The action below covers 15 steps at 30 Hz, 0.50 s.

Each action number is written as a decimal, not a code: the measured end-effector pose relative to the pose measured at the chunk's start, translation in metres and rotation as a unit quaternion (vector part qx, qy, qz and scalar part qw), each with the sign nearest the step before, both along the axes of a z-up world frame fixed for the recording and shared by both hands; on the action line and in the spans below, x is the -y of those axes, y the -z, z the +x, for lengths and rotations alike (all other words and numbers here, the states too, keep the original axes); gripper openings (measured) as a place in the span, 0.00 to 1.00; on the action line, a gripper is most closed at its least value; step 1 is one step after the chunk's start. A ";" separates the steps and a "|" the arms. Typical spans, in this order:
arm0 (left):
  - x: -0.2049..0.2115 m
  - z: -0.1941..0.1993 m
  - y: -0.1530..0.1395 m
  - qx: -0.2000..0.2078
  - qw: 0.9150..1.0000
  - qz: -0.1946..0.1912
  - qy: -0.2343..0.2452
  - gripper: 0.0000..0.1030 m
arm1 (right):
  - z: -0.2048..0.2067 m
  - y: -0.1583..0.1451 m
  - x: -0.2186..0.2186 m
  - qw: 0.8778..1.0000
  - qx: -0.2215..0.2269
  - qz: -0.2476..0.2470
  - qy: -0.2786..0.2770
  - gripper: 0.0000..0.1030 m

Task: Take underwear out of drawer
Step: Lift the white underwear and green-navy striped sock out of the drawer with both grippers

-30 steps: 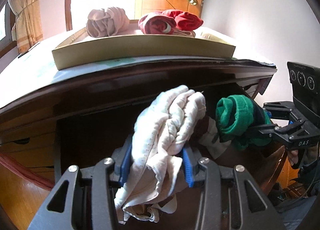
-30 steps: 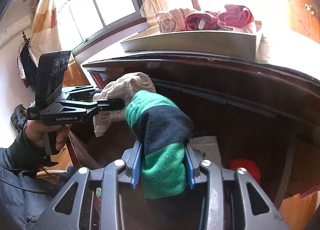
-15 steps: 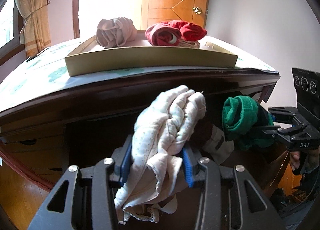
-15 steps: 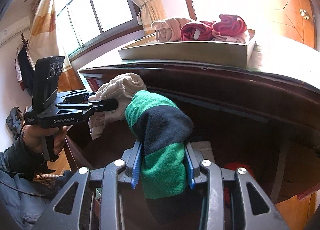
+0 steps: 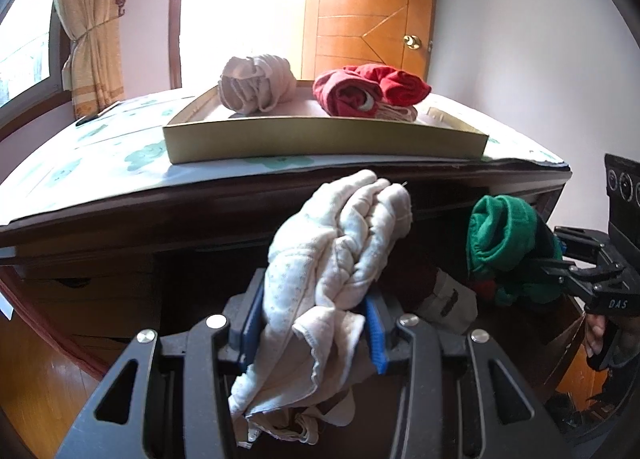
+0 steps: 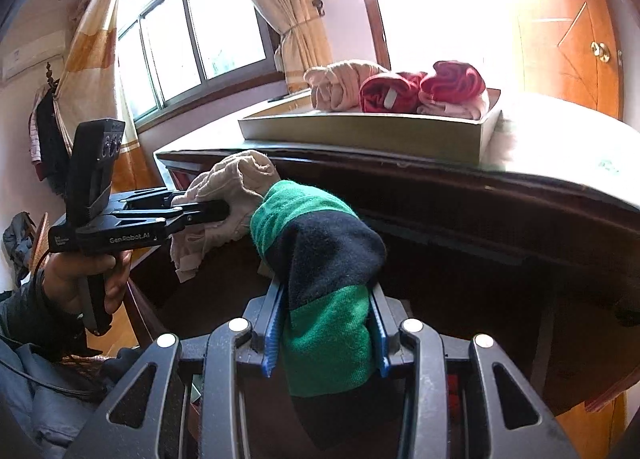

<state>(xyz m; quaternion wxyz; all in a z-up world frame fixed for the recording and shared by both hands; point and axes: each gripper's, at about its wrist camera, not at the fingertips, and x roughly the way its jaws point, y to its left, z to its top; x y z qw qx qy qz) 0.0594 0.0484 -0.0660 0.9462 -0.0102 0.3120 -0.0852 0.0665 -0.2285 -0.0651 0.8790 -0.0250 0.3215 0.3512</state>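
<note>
We grip cream underwear in left gripper, green-navy pair in right gripper, jaws clamped, frame centre. Lift-out step; next we carry both up into tray, upper centre.

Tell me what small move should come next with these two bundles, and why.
Probably lift both up and forward toward the tray. The left tool grips the white bundle, the right tool the green one; both hang below the tabletop, where other rolled pieces already sit.
</note>
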 end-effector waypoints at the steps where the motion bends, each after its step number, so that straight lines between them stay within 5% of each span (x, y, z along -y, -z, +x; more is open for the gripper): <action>1: 0.000 0.001 0.000 0.000 1.000 0.000 -0.002 0.41 | 0.000 0.000 0.000 1.000 0.001 -0.001 0.000 0.38; 15: 0.003 -0.011 -0.005 0.034 0.999 0.006 -0.031 0.41 | -0.011 -0.008 0.006 0.999 0.047 0.012 0.023 0.38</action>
